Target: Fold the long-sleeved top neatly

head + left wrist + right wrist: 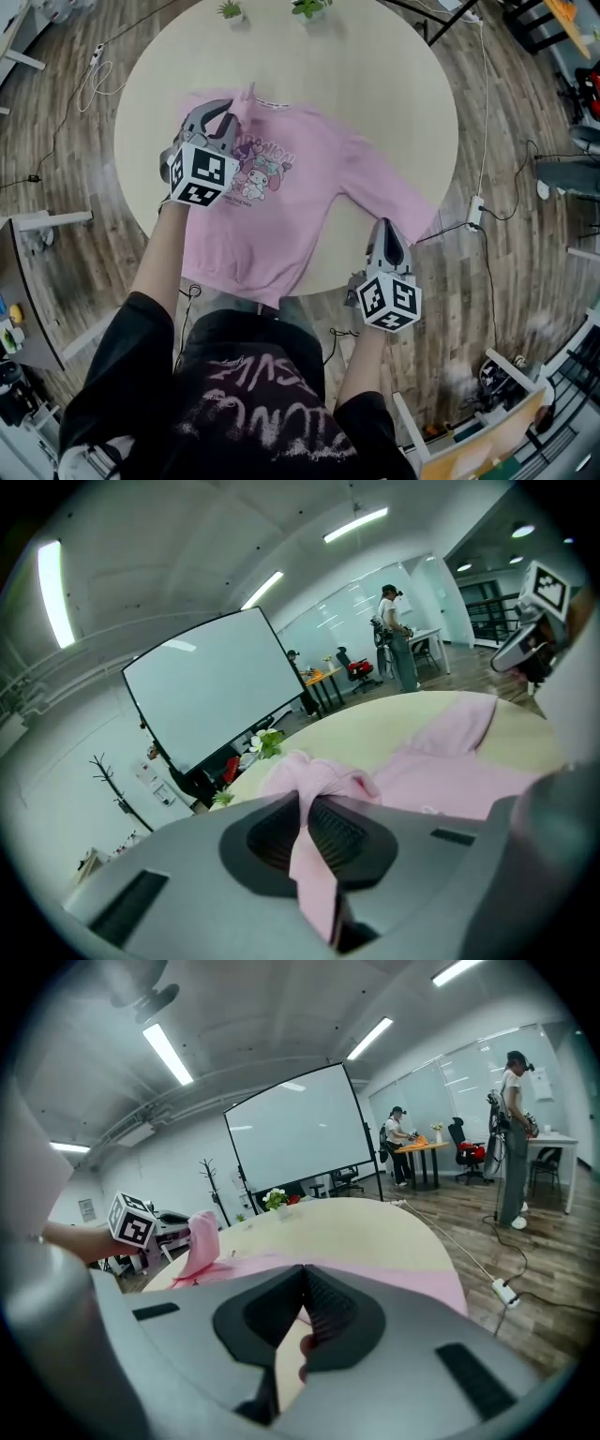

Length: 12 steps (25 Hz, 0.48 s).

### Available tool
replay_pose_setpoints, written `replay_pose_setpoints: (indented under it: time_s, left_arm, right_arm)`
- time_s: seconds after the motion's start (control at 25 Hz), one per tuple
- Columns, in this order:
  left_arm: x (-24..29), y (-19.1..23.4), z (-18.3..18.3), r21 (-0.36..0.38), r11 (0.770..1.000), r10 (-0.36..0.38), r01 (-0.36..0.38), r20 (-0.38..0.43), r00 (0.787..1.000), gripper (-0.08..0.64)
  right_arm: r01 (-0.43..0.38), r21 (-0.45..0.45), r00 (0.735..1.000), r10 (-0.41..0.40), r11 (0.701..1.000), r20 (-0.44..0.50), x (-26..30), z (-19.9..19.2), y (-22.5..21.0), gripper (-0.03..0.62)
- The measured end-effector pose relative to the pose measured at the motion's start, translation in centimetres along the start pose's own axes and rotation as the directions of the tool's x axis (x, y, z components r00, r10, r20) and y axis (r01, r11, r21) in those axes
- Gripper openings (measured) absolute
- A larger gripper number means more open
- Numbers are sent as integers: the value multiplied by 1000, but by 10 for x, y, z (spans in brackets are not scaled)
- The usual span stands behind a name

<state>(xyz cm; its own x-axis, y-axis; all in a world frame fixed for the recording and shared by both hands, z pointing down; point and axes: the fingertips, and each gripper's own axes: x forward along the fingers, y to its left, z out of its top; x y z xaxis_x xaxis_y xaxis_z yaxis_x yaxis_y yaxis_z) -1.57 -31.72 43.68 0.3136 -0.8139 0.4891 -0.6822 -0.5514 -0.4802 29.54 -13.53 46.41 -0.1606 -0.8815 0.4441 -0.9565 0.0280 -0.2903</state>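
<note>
A pink long-sleeved top (pixel 300 197) with a cartoon print lies front up on the round table (pixel 394 84). Its hem hangs over the near edge. My left gripper (pixel 222 117) is above the top's left shoulder, shut on a bunch of the pink left sleeve (pixel 314 780), which rises between the jaws. The right gripper view shows that raised sleeve (pixel 200 1238) too. The right sleeve (pixel 394 192) stretches flat toward the table's near right edge. My right gripper (pixel 386 225) hovers by that sleeve's lower edge, jaws shut (pixel 305 1283), with no fabric clearly pinched.
Two small potted plants (pixel 231 9) (pixel 309 7) stand at the table's far edge. A power strip (pixel 475 211) and cables lie on the wooden floor to the right. A projection screen (pixel 216 686) and people at desks (pixel 394 630) are far behind.
</note>
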Motion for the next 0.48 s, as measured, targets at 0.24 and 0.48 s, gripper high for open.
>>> replay_pose_setpoints:
  time_s: [0.24,0.48]
  left_arm:
    - [38,-61,7,83,985,-154,153,9,988,37]
    - [57,-101,0,120,953,-281,278,4,960,46]
  right_arm:
    - [92,10,996,-92,996,2,-18,-5,-15,5]
    - [212,42,977,-212,976,1,-47,-17,-23,5]
